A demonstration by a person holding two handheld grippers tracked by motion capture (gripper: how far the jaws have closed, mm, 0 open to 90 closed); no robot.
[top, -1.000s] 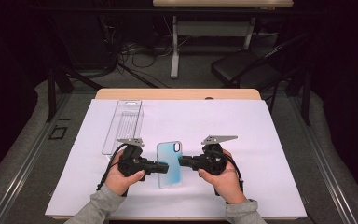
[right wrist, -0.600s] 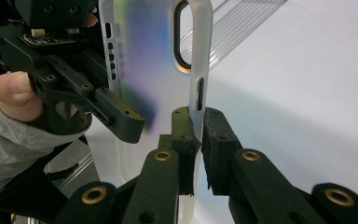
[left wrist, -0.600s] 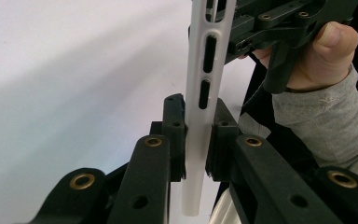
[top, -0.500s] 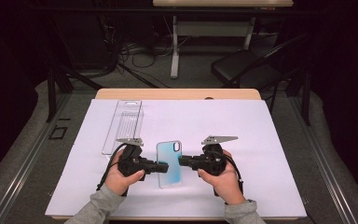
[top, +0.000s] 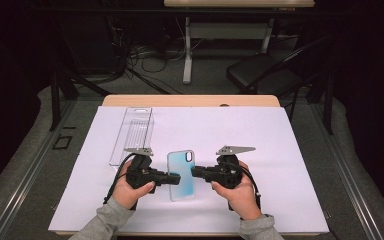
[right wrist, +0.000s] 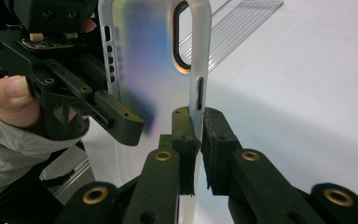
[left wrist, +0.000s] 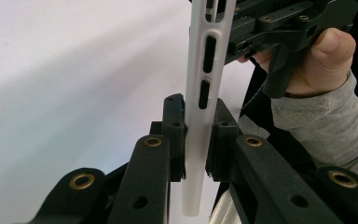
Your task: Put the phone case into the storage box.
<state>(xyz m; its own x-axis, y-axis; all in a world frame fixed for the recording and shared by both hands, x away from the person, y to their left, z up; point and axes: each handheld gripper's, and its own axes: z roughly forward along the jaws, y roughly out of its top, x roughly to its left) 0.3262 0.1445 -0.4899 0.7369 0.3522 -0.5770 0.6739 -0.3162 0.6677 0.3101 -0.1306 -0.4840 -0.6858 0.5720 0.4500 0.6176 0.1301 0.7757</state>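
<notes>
You hold the phone case (top: 181, 175) between your two grippers, above the white sheet (top: 280, 140) near your edge of the table. Your left gripper (top: 172, 179) pinches the case's left long edge, and your right gripper (top: 196, 173) pinches its right long edge; both sets of jaws are clamped tight on the thin rim.

In the left gripper view, the case (left wrist: 200, 107) stands edge-on between the black pads (left wrist: 174, 135), its side slots facing you, with your right hand (left wrist: 317, 60) and its gripper beyond it. In the right gripper view, the case (right wrist: 154, 70) shows its translucent back with a blue-green sheen and the oval camera cutout near the top; the pads (right wrist: 214, 140) bite its rim just below a side slot, and the left gripper (right wrist: 121, 123) grips the opposite edge.

A clear plastic tray (top: 132, 134) lies on the sheet beyond your left hand (top: 125, 192), well apart from the case.
</notes>
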